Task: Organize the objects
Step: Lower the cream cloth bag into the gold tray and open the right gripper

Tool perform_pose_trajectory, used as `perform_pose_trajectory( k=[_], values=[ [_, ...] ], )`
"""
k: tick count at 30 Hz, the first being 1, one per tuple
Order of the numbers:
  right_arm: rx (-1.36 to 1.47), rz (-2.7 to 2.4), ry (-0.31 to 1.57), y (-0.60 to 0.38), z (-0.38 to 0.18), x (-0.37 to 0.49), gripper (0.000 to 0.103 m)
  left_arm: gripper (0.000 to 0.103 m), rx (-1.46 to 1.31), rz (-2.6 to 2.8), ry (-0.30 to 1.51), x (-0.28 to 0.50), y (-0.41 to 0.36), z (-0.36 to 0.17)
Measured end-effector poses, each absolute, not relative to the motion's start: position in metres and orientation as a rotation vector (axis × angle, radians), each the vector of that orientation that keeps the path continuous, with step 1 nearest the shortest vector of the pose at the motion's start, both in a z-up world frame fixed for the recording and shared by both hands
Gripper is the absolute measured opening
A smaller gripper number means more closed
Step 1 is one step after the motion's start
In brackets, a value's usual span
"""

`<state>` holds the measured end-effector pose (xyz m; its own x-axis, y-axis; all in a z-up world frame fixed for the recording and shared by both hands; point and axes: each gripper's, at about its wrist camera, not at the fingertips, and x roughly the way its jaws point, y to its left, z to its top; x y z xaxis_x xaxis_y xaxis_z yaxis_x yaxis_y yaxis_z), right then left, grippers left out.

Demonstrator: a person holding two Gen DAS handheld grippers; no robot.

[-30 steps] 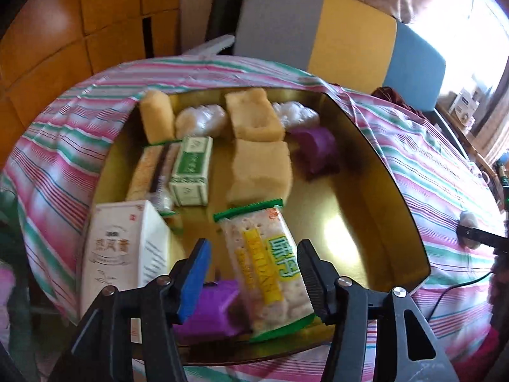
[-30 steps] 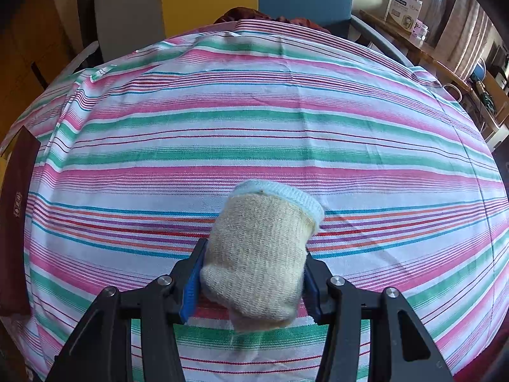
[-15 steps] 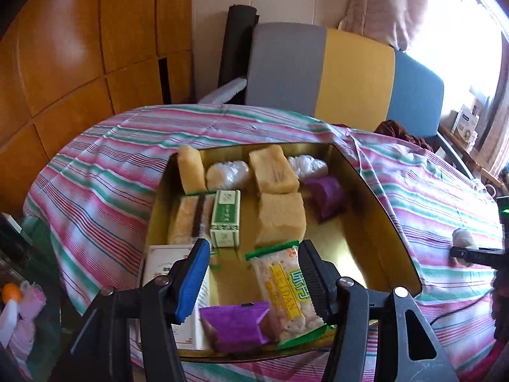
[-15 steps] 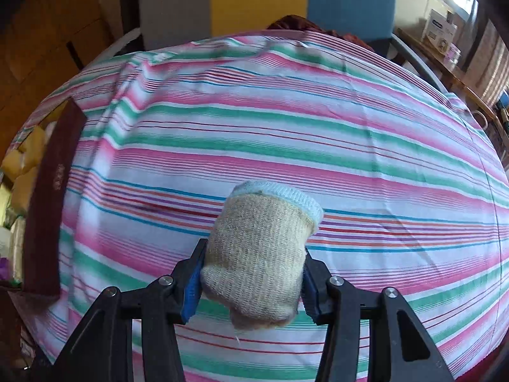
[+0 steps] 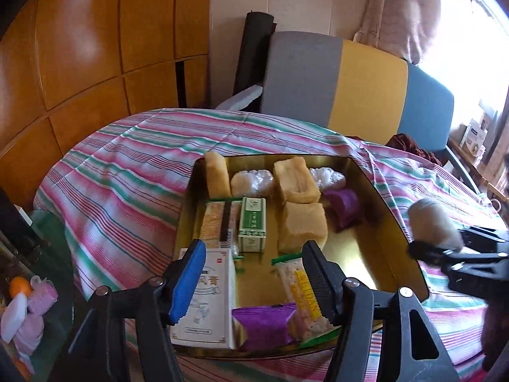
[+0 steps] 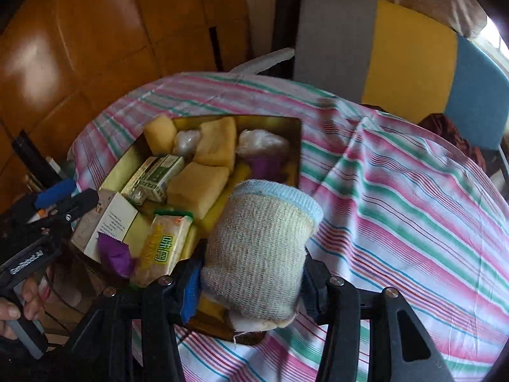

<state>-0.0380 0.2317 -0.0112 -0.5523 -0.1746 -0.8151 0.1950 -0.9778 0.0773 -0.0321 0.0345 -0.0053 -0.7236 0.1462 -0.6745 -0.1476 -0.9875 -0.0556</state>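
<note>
The right gripper (image 6: 251, 273) is clamping a rolled knit sock (image 6: 259, 251), beige with a pale blue cuff, both pads pressing into its sides. It is hanging over the near right corner of the gold tray (image 6: 297, 146), which is sitting on the striped tablecloth (image 6: 397, 191). The left gripper (image 5: 251, 278) is hovering over the tray's near edge with its jaws apart and nothing between them; they have just been opening. Beneath it the left wrist view is showing a white box (image 5: 216, 312), a purple packet (image 5: 265, 321) and a cracker packet (image 5: 302, 289) along the near edge. Further in, a green box (image 5: 252, 224) is lying beside a beige cake block (image 5: 302, 227). Along the far edge, more cake blocks are alternating with clear-wrapped lumps. Only the right wrist view is catching the hand (image 6: 19, 305) on the left gripper's handle. Only the left view is showing the sock from the side, blurred, over the tray's right rim. Behind the table a grey, yellow and blue chair back (image 5: 350, 82) is standing.
</note>
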Motion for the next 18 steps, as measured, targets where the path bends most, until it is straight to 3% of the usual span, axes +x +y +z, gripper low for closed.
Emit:
perform_pose_trajectory(
  k=[7,9,11,18],
  values=[
    [1.512,-2.554,0.202,0.2,-0.051,-0.084,0.054,0.068,-1.103,2.797,-0.033,-0.036,0.021,-0.008],
    [1.519,-2.574,0.198,0.2,-0.056,-0.091,0.055,0.069,-1.107,2.804,-0.039,-0.037,0.018,-0.008],
    [1.51,-2.593,0.161,0.202,-0.056,-0.095,0.065,0.073,-1.111,2.813,-0.035,-0.039,0.016,-0.009],
    [1.412,-2.71,0.075,0.212,-0.033,-0.076,0.065,0.078,-1.131,2.833,-0.051,-0.041,0.009,-0.012]
  ],
)
